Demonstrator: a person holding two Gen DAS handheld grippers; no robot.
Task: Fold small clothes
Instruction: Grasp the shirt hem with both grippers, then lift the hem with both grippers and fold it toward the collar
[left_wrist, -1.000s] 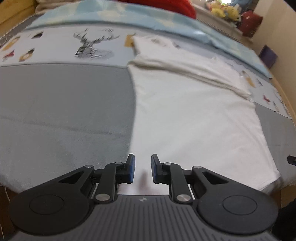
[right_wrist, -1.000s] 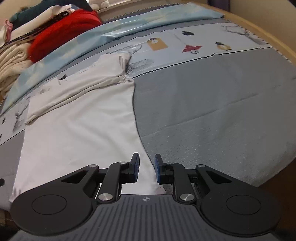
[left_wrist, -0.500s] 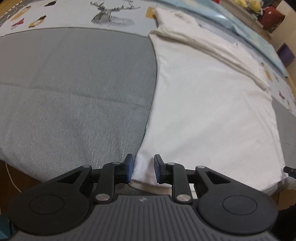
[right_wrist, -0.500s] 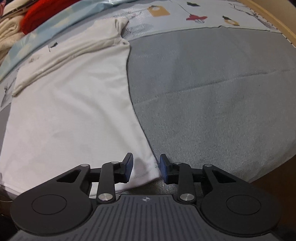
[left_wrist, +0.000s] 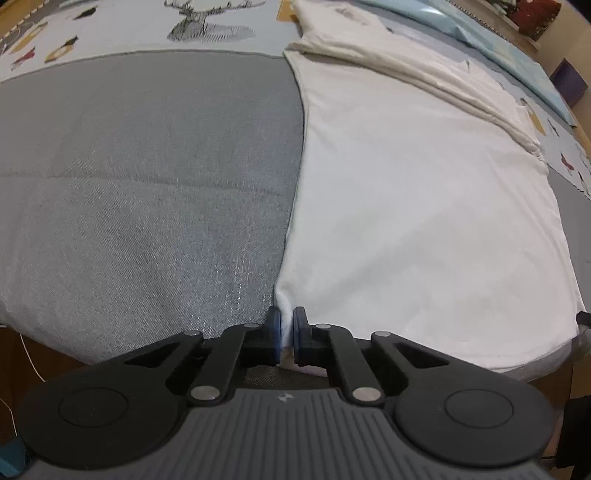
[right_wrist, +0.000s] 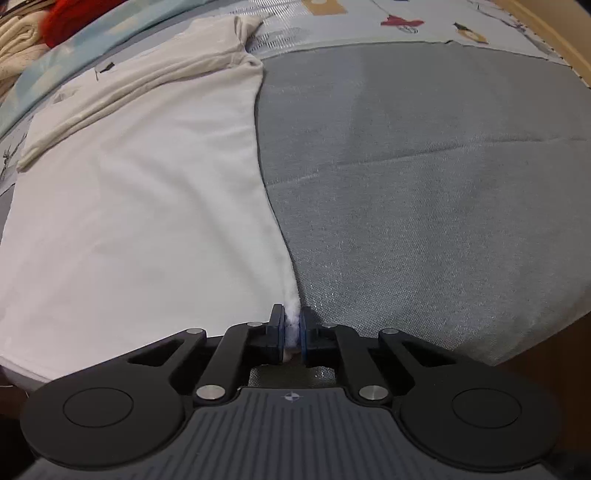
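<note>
1. The left gripper points steeply down at the near edge of the bed, and its blue pads are clamped on a pinch of white cloth.
2. That cloth is the near left corner of the white T-shirt, which spreads flat ahead and to the right of this tool.
3. The shirt's left side edge runs away from the left gripper's fingertips, straight ahead, along the grey bedcover.
4. At the far end of the shirt, ahead and right of the tool, its top part lies folded over in a thick creased band.
5. Beyond the grey panel, ahead and left of the tool, the cover carries a stag's head print.
6. The right gripper is also tilted steeply down, its jaws closing, with a tuft of the same shirt's near right corner bunched between the pads.
7. From this tool the T-shirt lies ahead and to the left, its right side edge rising from the fingertips toward the folded band.
8. To the right of the right gripper there is grey cover; printed figures show at its far edge.
9. Far ahead and left of the right tool, past a pale blue strip, a red fabric item and cream fabric lie in a pile.
</note>
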